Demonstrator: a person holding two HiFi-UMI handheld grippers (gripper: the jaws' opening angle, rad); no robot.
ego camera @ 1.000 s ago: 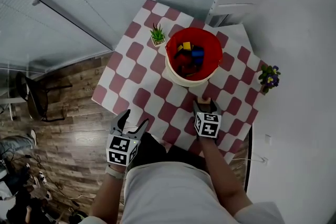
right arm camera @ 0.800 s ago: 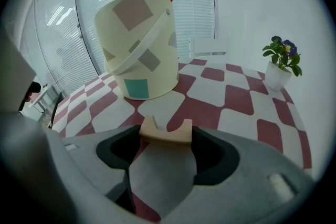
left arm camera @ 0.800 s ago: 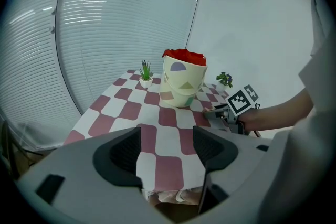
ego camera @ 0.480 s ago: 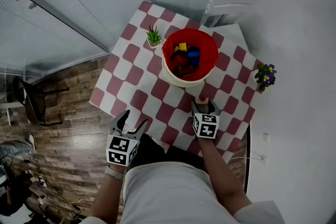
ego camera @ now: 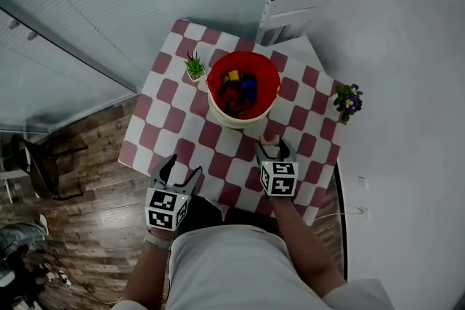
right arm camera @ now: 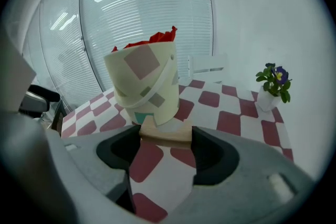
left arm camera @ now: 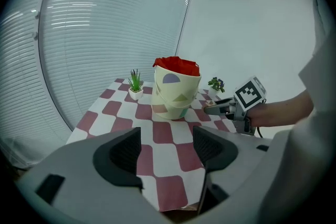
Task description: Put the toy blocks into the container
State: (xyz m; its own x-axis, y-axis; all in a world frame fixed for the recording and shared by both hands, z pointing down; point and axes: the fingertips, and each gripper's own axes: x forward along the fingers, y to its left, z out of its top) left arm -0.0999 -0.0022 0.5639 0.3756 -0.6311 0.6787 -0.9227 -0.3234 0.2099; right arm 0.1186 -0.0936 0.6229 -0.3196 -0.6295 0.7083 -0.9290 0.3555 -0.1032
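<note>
A cream bucket with a red lining [ego camera: 218, 114] stands mid-table and holds yellow [ego camera: 233, 76], blue [ego camera: 249, 82] and red blocks. My right gripper [ego camera: 275, 147] hovers just in front of the bucket, shut on a pale wooden block [right arm camera: 164, 132] that spans its jaws [right arm camera: 165, 140]. The bucket [right arm camera: 148, 86] rises right behind that block. My left gripper [ego camera: 184, 168] hangs at the table's near left edge, open with nothing between its jaws [left arm camera: 165, 150]. The left gripper view has the bucket [left arm camera: 176, 93] farther off and the right gripper [left arm camera: 223, 108] beside it.
The table wears a red-and-white checked cloth [ego camera: 171, 92]. A small green potted plant [ego camera: 194, 67] stands left of the bucket and a purple-flowered pot [ego camera: 348, 101] sits at the right edge. A white chair [ego camera: 290, 9] is behind the table. Wooden floor lies to the left.
My right gripper has lifted off the cloth with the wooden block still held. The left gripper shifted slightly along the table's edge and stays open. The head view has drifted, so the table sits further left.
</note>
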